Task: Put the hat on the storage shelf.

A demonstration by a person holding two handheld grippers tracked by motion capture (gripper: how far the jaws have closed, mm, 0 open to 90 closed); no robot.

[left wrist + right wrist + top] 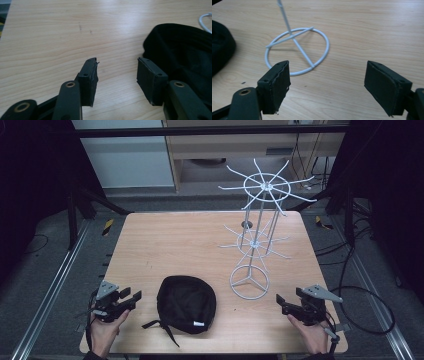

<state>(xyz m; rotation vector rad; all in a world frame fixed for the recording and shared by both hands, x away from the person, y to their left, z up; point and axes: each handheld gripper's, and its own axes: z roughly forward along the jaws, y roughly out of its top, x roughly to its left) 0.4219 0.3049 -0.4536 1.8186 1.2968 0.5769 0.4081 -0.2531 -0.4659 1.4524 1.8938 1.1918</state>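
white wire rack (255, 227) top in high view; perhaps a black cap (186, 303)

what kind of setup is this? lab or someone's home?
Likely a lab recording rig: a bare wooden table framed by metal rails, loose floor cables, and a handheld gripper in each hand.

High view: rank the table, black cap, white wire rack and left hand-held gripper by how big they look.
1. table
2. white wire rack
3. black cap
4. left hand-held gripper
The rack's height reaches toward the camera, so its lead over the cap is unsure.
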